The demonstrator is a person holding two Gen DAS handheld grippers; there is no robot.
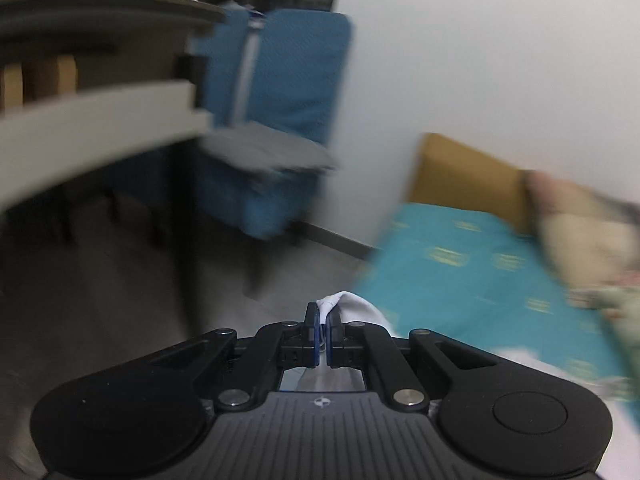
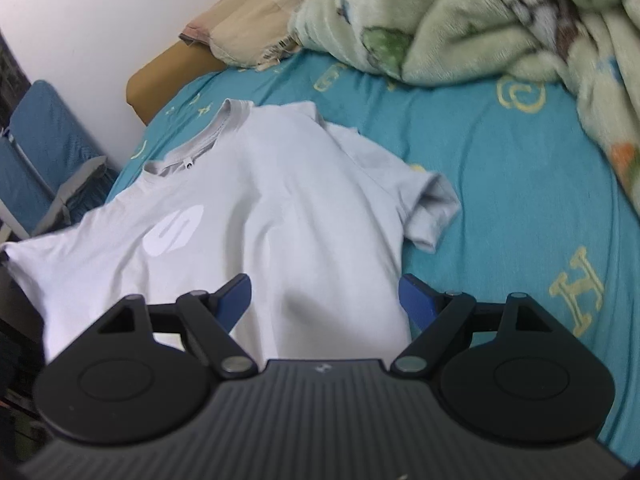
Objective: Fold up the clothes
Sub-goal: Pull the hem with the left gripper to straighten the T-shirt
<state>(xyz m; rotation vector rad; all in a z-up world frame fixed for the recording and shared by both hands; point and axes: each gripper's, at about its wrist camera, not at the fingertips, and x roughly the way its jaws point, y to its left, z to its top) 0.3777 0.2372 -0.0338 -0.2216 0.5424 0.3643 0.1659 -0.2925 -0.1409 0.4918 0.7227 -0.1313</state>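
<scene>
**Inspector A:** Location of garment?

**Inspector B:** White T-shirt (image 2: 280, 208) spread front-up on the teal bedsheet (image 2: 500, 184), collar toward the far left, one short sleeve out to the right, the other drawn off the bed's left edge. Rumpled green blanket (image 2: 460, 20) at the far side, well apart from the shirt.

**Inspector A:** Tongs?

**Inspector B:** Left gripper (image 1: 323, 328) closed tight on a pinch of white cloth, seemingly that left sleeve; view heavily blurred. Right gripper (image 2: 325, 300) spread wide above the near part of the shirt body, nothing between the pads, no contact evident.

**Inspector A:** Handling assessment?

**Inspector B:** Judged light, soft, limp knit; no stiffness, so sags and drapes wherever unsupported. Not fragile, not slippery. Likely to drag on the sheet and wrinkle if pulled from one point only.

**Inspector A:** Recommended hold?

**Inspector B:** Hemmed edges preferred: sleeve cuff, shoulder seam, bottom hem. Second grip at the near hem advised, to keep the fold line straight.
</scene>
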